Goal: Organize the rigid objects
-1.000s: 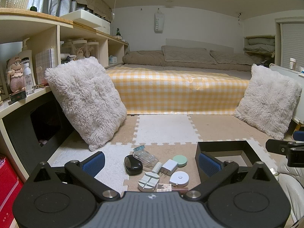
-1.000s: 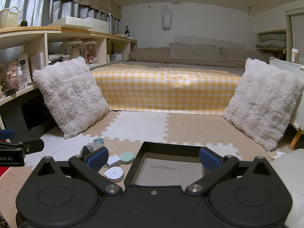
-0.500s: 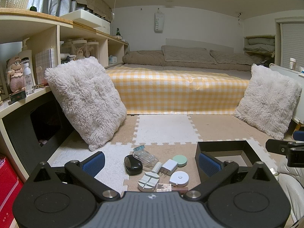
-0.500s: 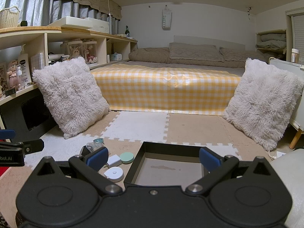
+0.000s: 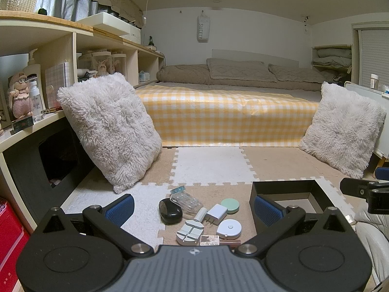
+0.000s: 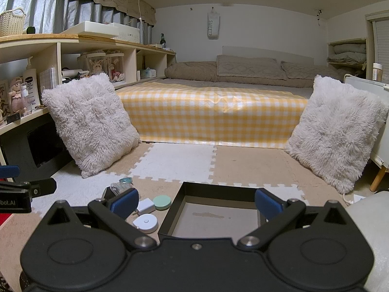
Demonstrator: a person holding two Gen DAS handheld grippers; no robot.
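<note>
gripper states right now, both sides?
Left hand-held gripper: open, holding nothing, above the small items on the mat.
Right hand-held gripper: open, holding nothing, over the black tray.

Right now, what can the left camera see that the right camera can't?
Only the left wrist view shows the black mouse, the white round tool and the small label box. Only the right wrist view shows the whole floor of the black tray, which has nothing in it. Both show the mint disc, the white charger and the white tape measure.
</note>
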